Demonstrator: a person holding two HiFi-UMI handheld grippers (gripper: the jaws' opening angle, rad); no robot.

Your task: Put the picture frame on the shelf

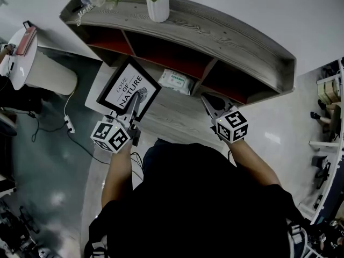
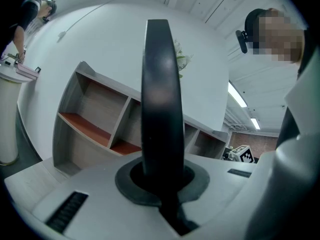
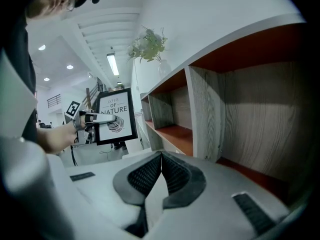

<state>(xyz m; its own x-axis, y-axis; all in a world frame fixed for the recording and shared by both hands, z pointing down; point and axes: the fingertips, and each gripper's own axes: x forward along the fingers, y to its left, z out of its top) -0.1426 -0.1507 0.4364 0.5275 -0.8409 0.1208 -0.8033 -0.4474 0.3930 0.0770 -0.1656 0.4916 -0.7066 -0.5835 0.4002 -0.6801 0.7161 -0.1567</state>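
Observation:
The picture frame [image 1: 129,88] is black-edged with a white print of lettering. My left gripper [image 1: 134,110] is shut on its lower edge and holds it up in front of the left end of the curved wooden shelf [image 1: 226,36]. In the left gripper view the picture frame [image 2: 161,99] shows edge-on between the jaws. My right gripper [image 1: 210,105] is shut with nothing in it, hanging near the shelf's right compartments. From the right gripper view the picture frame [image 3: 116,116] and the left gripper [image 3: 100,120] appear at the left, with the shelf [image 3: 200,109] close on the right.
A white vase [image 1: 158,5] with green leaves stands on the shelf top. A white packet [image 1: 175,80] lies on the lower ledge below the middle compartment. A round white stand [image 1: 32,63] sits at the far left, with a cable [image 1: 69,123] on the floor.

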